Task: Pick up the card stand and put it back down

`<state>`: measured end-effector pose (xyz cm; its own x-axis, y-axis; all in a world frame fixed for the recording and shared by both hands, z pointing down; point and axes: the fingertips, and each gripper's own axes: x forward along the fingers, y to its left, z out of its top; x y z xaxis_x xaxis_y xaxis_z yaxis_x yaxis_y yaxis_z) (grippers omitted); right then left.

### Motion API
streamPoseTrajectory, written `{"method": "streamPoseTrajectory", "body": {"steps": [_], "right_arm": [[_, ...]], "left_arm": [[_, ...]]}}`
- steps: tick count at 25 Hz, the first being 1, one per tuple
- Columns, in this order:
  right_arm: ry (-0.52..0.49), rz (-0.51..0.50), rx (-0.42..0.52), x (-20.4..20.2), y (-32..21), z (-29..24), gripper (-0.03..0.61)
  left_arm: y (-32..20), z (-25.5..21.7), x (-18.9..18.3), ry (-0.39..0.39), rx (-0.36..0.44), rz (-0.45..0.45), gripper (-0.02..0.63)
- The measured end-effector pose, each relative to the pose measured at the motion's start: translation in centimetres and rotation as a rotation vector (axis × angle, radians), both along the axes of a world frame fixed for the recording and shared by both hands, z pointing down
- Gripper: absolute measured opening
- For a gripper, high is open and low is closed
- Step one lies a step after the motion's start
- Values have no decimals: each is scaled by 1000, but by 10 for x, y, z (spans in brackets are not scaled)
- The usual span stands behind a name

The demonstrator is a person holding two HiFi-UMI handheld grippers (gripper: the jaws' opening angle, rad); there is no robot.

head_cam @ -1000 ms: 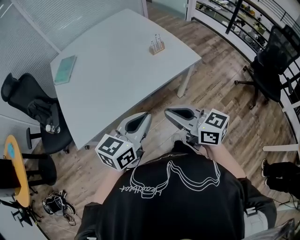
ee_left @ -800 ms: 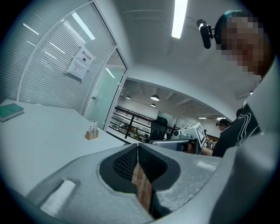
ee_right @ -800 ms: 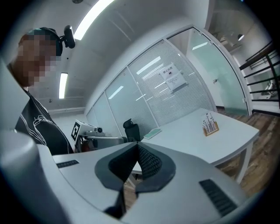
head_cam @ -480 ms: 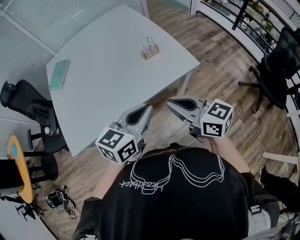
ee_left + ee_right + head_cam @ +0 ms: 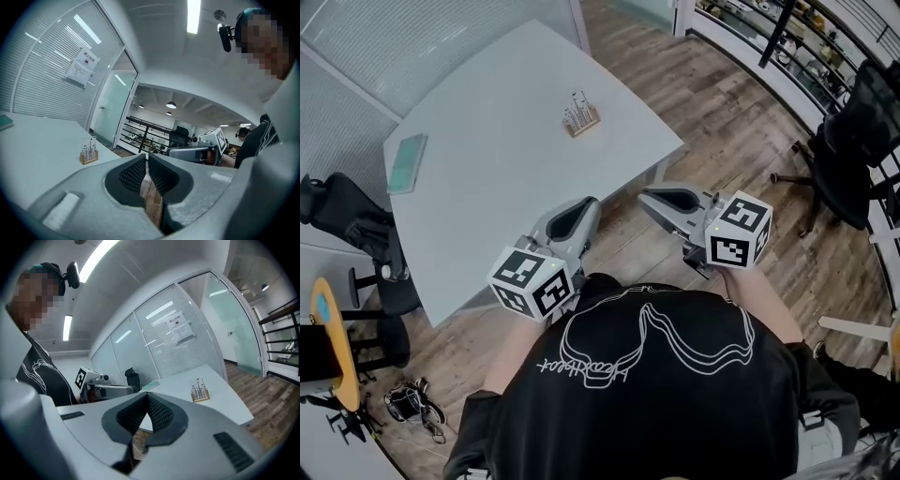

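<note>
The card stand [image 5: 580,115], a small wooden block with upright metal clips, stands on the white table [image 5: 487,197] near its far right edge. It also shows small in the left gripper view [image 5: 88,152] and the right gripper view [image 5: 200,392]. My left gripper [image 5: 591,203] is held in front of the person's chest over the table's near edge, shut and empty. My right gripper [image 5: 645,195] hangs over the wooden floor beside the table, also shut and empty. Both are well short of the stand.
A green notebook [image 5: 405,161] lies at the table's far left. A black office chair [image 5: 347,220] and a yellow stool [image 5: 326,342] stand to the left. Another black chair [image 5: 853,141] is at the right by a railing. Cables lie on the floor [image 5: 412,405].
The table and card stand have slid left and lower in the head view as the person steps nearer. Both grippers stay shut in front of the body.
</note>
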<state>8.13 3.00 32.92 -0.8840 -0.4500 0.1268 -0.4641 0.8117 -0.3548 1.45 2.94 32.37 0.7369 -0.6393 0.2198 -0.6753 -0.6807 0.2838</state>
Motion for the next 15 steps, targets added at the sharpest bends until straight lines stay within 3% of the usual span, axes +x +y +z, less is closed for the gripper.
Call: {"method": "streamPoseTrajectory", "body": {"steps": [4, 15], "right_arm": [[6, 1, -17, -1, -12, 7, 9], [45, 41, -91, -11, -97, 42, 9]], "left_arm": [[-12, 10, 0, 12, -39, 7, 18], [-94, 58, -34, 13, -153, -86, 18]]}}
